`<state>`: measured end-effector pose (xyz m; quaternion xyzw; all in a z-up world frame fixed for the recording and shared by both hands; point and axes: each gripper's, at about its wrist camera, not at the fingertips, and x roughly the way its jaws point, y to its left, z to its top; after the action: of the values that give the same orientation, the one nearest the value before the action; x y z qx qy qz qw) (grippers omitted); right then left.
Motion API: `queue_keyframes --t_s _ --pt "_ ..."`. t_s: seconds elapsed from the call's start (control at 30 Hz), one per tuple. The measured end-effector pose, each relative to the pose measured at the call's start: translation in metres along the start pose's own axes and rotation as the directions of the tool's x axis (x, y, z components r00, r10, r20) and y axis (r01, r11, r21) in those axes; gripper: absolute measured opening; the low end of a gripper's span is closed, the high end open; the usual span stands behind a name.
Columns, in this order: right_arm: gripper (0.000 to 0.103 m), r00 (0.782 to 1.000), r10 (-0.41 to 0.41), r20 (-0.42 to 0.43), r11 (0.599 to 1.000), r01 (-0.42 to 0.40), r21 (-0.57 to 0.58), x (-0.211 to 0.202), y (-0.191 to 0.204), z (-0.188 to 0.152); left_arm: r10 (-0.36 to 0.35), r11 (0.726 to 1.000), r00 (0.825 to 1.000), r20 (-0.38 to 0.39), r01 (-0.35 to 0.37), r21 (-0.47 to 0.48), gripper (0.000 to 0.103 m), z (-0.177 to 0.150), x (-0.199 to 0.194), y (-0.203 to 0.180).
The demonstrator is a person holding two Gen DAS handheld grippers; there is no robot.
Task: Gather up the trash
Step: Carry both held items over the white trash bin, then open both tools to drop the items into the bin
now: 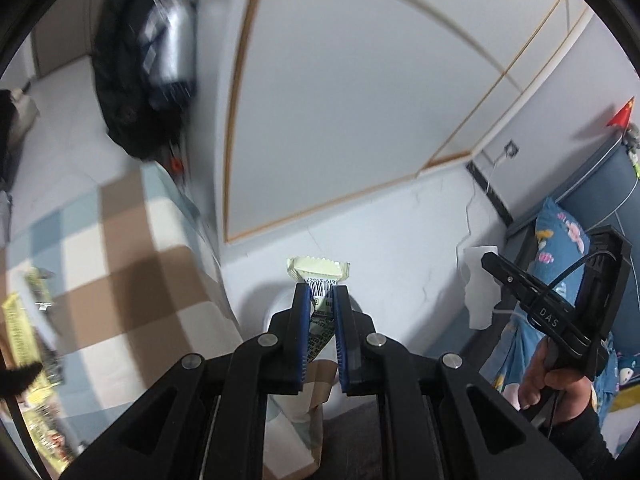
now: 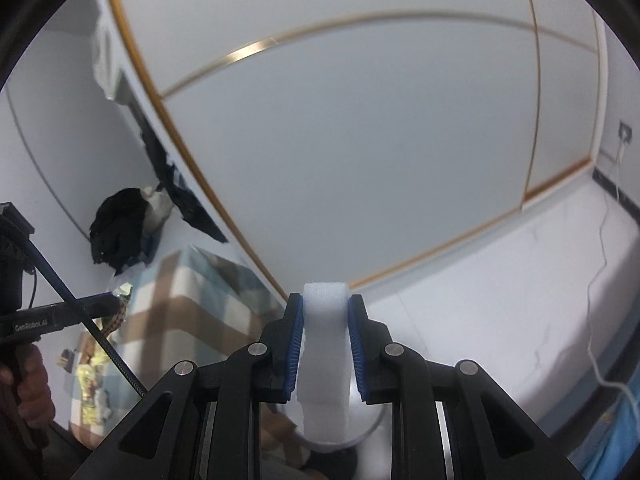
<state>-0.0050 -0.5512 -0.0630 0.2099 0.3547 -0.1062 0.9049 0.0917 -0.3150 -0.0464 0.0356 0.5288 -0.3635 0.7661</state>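
My left gripper (image 1: 321,292) is shut on a pale yellow snack wrapper (image 1: 319,276) with a barcode, held in the air over a white bin (image 1: 276,312) with a brown paper bag (image 1: 304,412) in it. My right gripper (image 2: 325,300) is shut on a white foam block (image 2: 325,344), held above the same white bin (image 2: 360,416). The right gripper also shows in the left wrist view (image 1: 496,266) with the white foam (image 1: 480,284). The left gripper shows in the right wrist view (image 2: 108,300) with the wrapper (image 2: 122,300).
A table with a checked brown, blue and white cloth (image 1: 132,264) stands at the left, with yellow-green wrappers (image 1: 20,332) on it. A black jacket (image 1: 136,80) hangs by the white wardrobe (image 1: 360,100). A bed with blue patterned bedding (image 1: 560,248) is at the right.
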Motion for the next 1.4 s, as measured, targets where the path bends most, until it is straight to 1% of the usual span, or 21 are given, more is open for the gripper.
queue_keyframes --t_s 0.1,0.2,0.3,0.33,0.4,0.53,0.63,0.73,0.83,0.97,1.07,1.13,1.2,1.23,1.27,1.33,1.4 --pt "0.021 0.998 0.016 -0.06 0.998 -0.012 0.059 0.031 -0.024 -0.012 0.003 1.0 0.998 -0.061 -0.001 0.025 0.008 0.002 0.026 -0.006" --pt "0.021 0.993 0.042 -0.106 0.994 -0.031 0.103 0.057 -0.039 -0.024 -0.026 0.999 0.99 -0.141 0.029 0.021 0.008 0.004 0.056 -0.012" --pt "0.021 0.987 0.068 -0.148 0.988 -0.046 0.146 0.087 -0.047 -0.036 -0.05 0.999 0.974 -0.222 0.05 -0.002 0.008 0.005 0.088 -0.013" --pt "0.021 0.984 0.082 -0.161 0.985 -0.056 0.161 0.097 -0.048 -0.041 -0.057 0.998 0.966 -0.254 0.054 -0.018 0.008 0.005 0.101 -0.011" --pt "0.021 0.977 0.1 -0.188 0.981 -0.065 0.184 0.111 -0.052 -0.049 -0.057 0.998 0.951 -0.305 0.045 -0.046 0.008 0.004 0.118 -0.009" --pt "0.021 0.965 0.131 -0.229 0.972 -0.078 0.223 0.142 -0.06 -0.065 -0.075 0.995 0.928 -0.364 0.045 -0.091 0.008 0.0 0.139 -0.007" --pt "0.021 0.955 0.149 -0.254 0.964 -0.084 0.252 0.162 -0.063 -0.075 -0.099 0.99 0.914 -0.393 0.05 -0.132 0.008 -0.001 0.151 -0.006" --pt "0.021 0.945 0.176 -0.278 0.955 -0.095 0.28 0.175 -0.069 -0.085 -0.105 0.988 0.904 -0.415 0.046 -0.15 0.008 -0.003 0.158 -0.007" --pt "0.022 0.938 0.179 -0.297 0.955 -0.093 0.282 0.187 -0.065 -0.094 -0.108 0.986 0.892 -0.438 0.041 -0.159 0.008 -0.003 0.167 -0.011" --pt "0.024 0.932 0.188 -0.31 0.947 -0.088 0.31 0.197 -0.067 -0.104 -0.098 0.988 0.882 -0.46 0.03 -0.153 0.008 -0.001 0.176 -0.013" --pt "0.024 0.925 0.196 -0.325 0.944 -0.088 0.319 0.199 -0.071 -0.108 -0.098 0.988 0.879 -0.467 0.031 -0.15 0.008 -0.002 0.184 -0.014" --pt "0.027 0.923 0.192 -0.334 0.943 -0.079 0.322 0.2 -0.074 -0.11 -0.1 0.988 0.875 -0.475 0.03 -0.151 0.008 -0.002 0.187 -0.016" --pt "0.036 0.923 0.198 -0.33 0.939 -0.082 0.335 0.196 -0.081 -0.111 -0.096 0.989 0.871 -0.483 0.028 -0.146 0.008 -0.003 0.193 -0.015" --pt "0.039 0.924 0.196 -0.327 0.937 -0.079 0.34 0.195 -0.083 -0.112 -0.087 0.99 0.867 -0.491 0.021 -0.138 0.009 -0.004 0.194 -0.016" --pt "0.045 0.925 0.192 -0.328 0.937 -0.074 0.341 0.194 -0.084 -0.112 -0.083 0.991 0.864 -0.496 0.018 -0.135 0.009 -0.005 0.196 -0.016" --pt "0.046 0.924 0.19 -0.331 0.939 -0.072 0.337 0.193 -0.085 -0.112 -0.077 0.991 0.86 -0.504 0.011 -0.133 0.01 -0.006 0.197 -0.016" --pt "0.047 0.922 0.195 -0.334 0.938 -0.076 0.339 0.191 -0.086 -0.113 -0.064 0.993 0.863 -0.502 0.003 -0.121 0.016 -0.006 0.194 -0.018"
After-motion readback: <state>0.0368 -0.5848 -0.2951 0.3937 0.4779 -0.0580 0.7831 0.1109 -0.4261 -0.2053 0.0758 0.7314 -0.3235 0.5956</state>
